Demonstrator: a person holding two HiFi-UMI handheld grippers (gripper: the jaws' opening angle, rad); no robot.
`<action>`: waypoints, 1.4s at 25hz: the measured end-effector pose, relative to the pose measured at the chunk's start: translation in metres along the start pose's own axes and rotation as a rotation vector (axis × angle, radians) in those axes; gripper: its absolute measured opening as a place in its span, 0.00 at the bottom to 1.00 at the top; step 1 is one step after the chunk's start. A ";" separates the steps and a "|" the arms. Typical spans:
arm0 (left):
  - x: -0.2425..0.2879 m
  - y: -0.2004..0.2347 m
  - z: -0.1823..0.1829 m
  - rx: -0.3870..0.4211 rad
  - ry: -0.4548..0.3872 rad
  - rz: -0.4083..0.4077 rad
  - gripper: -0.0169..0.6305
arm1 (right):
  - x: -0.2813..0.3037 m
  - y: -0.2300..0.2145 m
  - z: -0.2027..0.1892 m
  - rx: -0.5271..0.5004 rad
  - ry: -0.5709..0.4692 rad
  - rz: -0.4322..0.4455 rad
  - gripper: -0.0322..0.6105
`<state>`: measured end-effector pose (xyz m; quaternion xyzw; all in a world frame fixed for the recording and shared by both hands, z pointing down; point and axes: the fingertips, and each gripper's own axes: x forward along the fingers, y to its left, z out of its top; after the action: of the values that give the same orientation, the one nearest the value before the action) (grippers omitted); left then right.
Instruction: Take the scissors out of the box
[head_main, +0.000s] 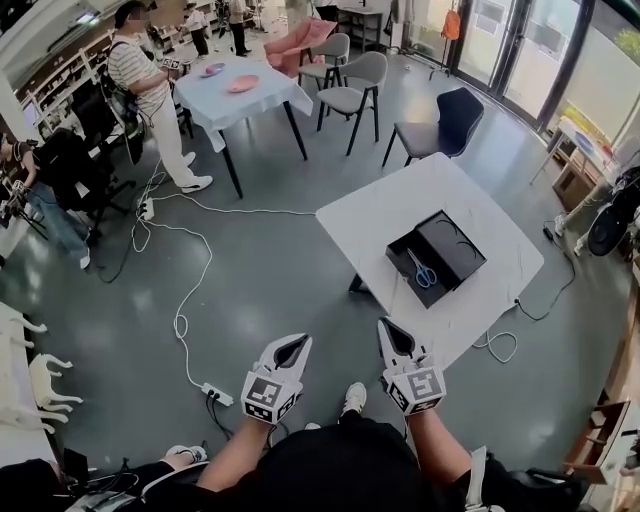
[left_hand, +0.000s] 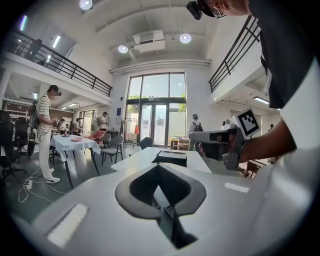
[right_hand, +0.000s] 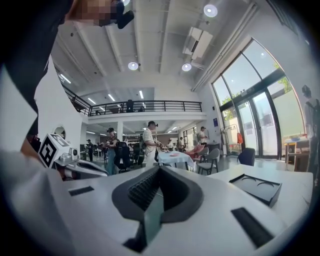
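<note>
A black box (head_main: 448, 243) lies open on the white table (head_main: 390, 215), ahead and to the right of me. Scissors (head_main: 423, 270) with blue handles rest in its nearer half. My left gripper (head_main: 303, 341) and right gripper (head_main: 383, 323) hang low over the floor, close to my body and well short of the table. Both are shut with nothing between the jaws. The left gripper view looks past its closed tips (left_hand: 159, 166) to the box (left_hand: 172, 157) on the table. Off to the right of the right gripper's closed tips (right_hand: 159, 168) sits the box (right_hand: 257, 187). The scissors are hidden in both gripper views.
A power strip (head_main: 216, 394) and a white cable (head_main: 190, 300) lie on the floor at left. Grey chairs (head_main: 355, 90) and a dark chair (head_main: 445, 125) stand beyond the table. A second table (head_main: 240, 95) with pink plates has a person (head_main: 150, 90) beside it.
</note>
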<state>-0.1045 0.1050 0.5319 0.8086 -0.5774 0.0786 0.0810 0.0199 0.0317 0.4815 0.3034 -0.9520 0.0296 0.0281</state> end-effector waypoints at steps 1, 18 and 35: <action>0.007 0.000 0.002 -0.001 0.000 0.000 0.04 | 0.003 -0.007 -0.001 0.007 0.001 0.002 0.06; 0.091 0.005 0.021 -0.007 0.022 0.017 0.04 | 0.036 -0.084 0.001 0.028 -0.009 0.042 0.06; 0.142 0.088 0.044 -0.007 -0.002 -0.041 0.04 | 0.136 -0.091 0.032 0.057 -0.029 -0.001 0.06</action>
<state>-0.1412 -0.0639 0.5235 0.8200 -0.5612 0.0740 0.0846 -0.0391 -0.1232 0.4629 0.3051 -0.9509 0.0523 0.0054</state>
